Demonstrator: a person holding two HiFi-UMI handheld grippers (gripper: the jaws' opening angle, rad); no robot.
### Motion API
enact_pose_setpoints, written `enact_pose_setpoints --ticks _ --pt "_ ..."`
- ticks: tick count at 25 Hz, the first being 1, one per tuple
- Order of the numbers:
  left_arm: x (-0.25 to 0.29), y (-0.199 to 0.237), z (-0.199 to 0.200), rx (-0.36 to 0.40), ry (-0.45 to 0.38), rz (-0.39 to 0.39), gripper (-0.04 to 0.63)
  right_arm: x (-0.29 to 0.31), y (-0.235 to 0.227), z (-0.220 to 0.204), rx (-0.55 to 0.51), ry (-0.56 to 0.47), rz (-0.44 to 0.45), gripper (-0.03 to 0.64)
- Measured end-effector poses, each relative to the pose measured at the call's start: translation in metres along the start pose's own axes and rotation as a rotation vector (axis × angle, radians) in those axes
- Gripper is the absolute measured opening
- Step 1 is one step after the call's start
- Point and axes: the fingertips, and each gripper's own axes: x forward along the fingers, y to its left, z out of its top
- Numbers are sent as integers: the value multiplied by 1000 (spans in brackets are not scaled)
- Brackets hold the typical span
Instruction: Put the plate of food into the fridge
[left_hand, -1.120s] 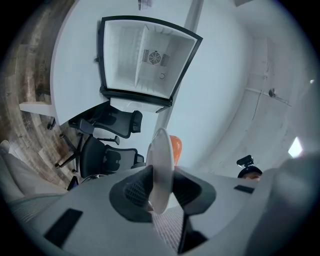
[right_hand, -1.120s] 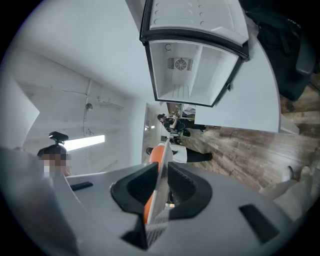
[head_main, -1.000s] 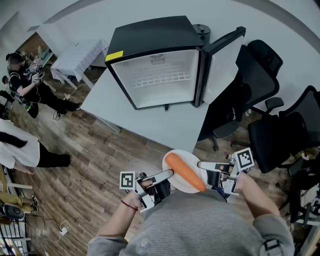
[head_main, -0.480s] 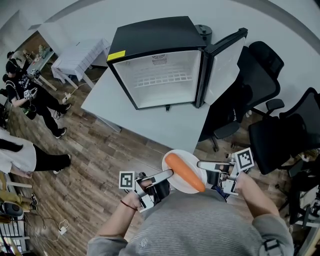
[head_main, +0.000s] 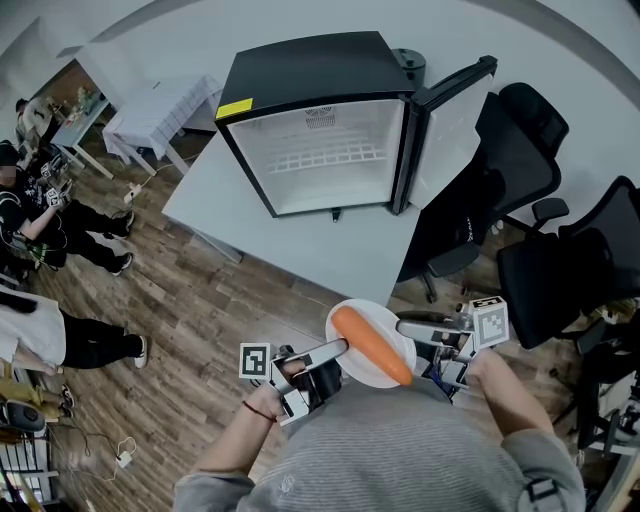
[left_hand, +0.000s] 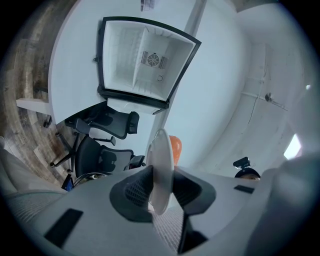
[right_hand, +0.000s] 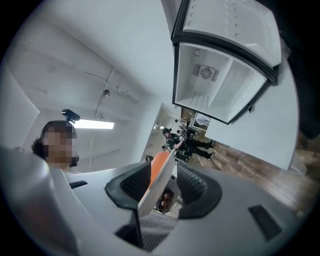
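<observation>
Over on the left, a couple of people (head_main: 40, 200) sit on the wooden floor (head_main: 180, 330), well away from the action. Further in stands a white desk (head_main: 300, 245) carrying a small black fridge (head_main: 300, 75), its white inside bare and its door (head_main: 447, 120) swung open to the right. Near to us, the person holds a white plate (head_main: 385, 320) in the air just off the desk's near edge, well short of the fridge. The left tool (head_main: 340, 347) is clenched on the plate's left rim, both pads pressed flat against the thin edge. A long orange piece of food (head_main: 370, 345) lies slantwise across the plate, between the two tools. On the other side, the right tool (head_main: 402, 328) has just been opening its jaws. The plate's right rim sits tilted in the gap between them, with the pads standing off rather than pressing, so that side is released. To the far right, black office chairs (head_main: 520, 160) crowd beside the fridge door and the desk's right edge.
</observation>
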Motion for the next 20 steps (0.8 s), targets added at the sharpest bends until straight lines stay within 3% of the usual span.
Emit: enact_pose_setpoints --ticks 5,8,12,20 --pt "-5 1 3 -1 -16 9 106 -11 -5 18 -113 -85 -56 147" --pt "-7 0 3 -4 -20 6 106 -17 -8 25 -220 -102 -125 43" --pt "-10 1 1 -6 -18 18 106 -17 -1 22 -352 -50 -179 12" --pt "-15 2 9 -7 -30 40 106 -10 4 14 -261 17 -171 12"
